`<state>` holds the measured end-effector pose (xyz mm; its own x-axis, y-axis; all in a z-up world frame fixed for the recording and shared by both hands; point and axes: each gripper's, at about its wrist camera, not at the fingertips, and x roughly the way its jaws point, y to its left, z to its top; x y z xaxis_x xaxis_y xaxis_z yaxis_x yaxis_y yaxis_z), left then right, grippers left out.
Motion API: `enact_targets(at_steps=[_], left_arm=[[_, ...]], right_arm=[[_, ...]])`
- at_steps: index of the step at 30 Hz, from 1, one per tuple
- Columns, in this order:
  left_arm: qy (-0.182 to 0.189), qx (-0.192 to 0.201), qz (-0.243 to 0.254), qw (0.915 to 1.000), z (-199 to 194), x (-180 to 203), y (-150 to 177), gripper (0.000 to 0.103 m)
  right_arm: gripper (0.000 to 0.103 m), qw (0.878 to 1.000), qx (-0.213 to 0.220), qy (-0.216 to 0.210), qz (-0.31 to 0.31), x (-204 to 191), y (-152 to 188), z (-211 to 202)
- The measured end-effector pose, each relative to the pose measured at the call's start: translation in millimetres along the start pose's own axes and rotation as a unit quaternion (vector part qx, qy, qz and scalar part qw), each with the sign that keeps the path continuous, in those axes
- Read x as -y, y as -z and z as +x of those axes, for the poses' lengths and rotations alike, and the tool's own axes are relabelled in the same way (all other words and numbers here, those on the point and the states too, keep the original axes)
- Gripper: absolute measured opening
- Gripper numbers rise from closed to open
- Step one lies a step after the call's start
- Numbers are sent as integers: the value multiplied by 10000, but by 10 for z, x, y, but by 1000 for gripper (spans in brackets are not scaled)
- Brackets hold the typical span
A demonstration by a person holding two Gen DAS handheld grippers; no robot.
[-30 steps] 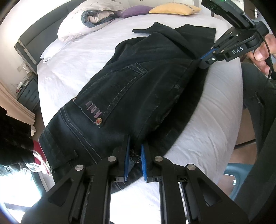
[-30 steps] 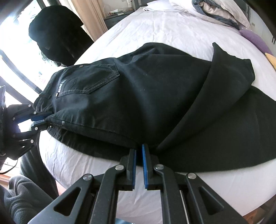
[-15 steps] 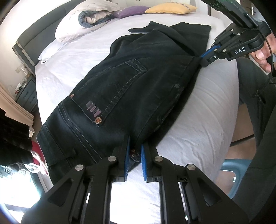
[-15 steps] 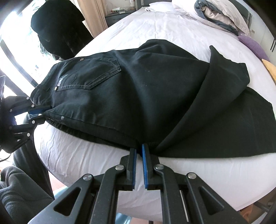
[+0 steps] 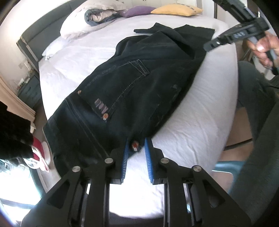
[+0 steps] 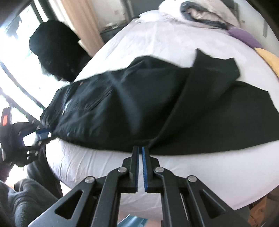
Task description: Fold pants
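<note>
L wrist view: left hand-held gripper (image 5: 136, 153) released, blue pads apart, waistband rivet of pants (image 5: 139, 83) sitting in the gap, nothing clamped. Pants = dark jeans, laid lengthwise on bed (image 5: 200, 113), back pocket up, legs running toward the headboard end. Right hand-held gripper (image 5: 218, 41) seen at far hem side, lifted off the cloth

R wrist view (motion blur): right hand-held gripper (image 6: 140, 153) pads nearly together w/ thin gap, nothing between them; tips just short of pants (image 6: 139, 104) edge. One leg doubled back over the other, fold crooked

Risk (judgement): both ends let go, so top layer may slide or spring open; near edge lies close to the mattress side, cloth could slip off. Re-grip on a single layer would skew the fold

Surface/room: white sheet, lightly creased; pillows (image 5: 82, 22), purple cushion (image 5: 137, 9), yellow cushion (image 5: 176, 10) at head; curtain (image 6: 82, 24), bright window at left
</note>
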<state>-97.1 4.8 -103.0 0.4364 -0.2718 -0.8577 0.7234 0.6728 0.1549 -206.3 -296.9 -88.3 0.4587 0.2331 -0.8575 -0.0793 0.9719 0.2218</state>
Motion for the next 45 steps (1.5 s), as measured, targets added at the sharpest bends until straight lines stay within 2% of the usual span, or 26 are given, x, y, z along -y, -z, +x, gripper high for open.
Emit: enact_targets(at_steps=[2,4,8,9,11,12,14,17,19,21,22,23,26,29,32,34,38,41,45], left_arm=[[258,-45,-108,9996,-76,-28,6,18],[275,6,-122,9995,-141,-28,-35,18],[206,469,-464,9976,-204,-109,-400,18],[218,582,-591,9963,-171,-139,-536,18],[354,686,-794,9938,6,-164,-821,18],[380,692,-833,9934,82,-158,-886,18],[389,454,-920,9940,387,-127,-1016,18],[481,-420,-891,9940,934,-17,-978,18],[327,-257,-798,9959,921,60,-921,18],[403,-192,-822,9956,816,46,-968,18],[472,-64,-909,9947,746,15,-1003,18],[565,116,-1032,9930,671,-29,-1079,18],[677,345,-1205,9898,664,-94,-1322,18],[890,406,-1685,9808,909,-162,-1599,18],[1037,124,-2085,9724,1212,-231,-1645,18],[1130,-169,-2226,9682,1405,-204,-1611,18],[1295,-130,-2443,9609,1517,-232,-1532,18],[1362,-167,-2465,9594,1505,-252,-1448,18],[1299,-169,-2352,9631,1577,-210,-1415,18]], right_arm=[[5,10000,79,16,21,47,-81,-24],[5,9999,120,49,-85,-21,-152,9],[6,9996,89,-85,-266,-219,-257,220],[7,9996,-5,-76,-265,-238,-257,310],[15,9992,-290,9,-266,-243,-206,490],[16,9987,-439,101,-257,-232,-157,576],[16,9991,-345,113,-213,-214,-57,583],[18,9993,-326,-30,-155,-155,-5,473],[20,9990,-421,-141,-88,-73,-2,389],[32,9991,-285,-285,162,108,-76,196],[46,9990,-163,-282,300,199,-151,118],[56,9988,2,-177,454,320,-261,21],[61,9959,432,202,771,663,-725,-138],[65,9925,570,762,761,868,-1254,-48],[66,9892,385,1215,724,1006,-1778,268],[66,9863,214,1509,630,1057,-1999,489],[68,9844,-55,1667,558,1177,-2374,897],[68,9826,-294,1680,740,1285,-2538,1191],[68,9764,-574,1823,1003,1451,-2643,1546]])
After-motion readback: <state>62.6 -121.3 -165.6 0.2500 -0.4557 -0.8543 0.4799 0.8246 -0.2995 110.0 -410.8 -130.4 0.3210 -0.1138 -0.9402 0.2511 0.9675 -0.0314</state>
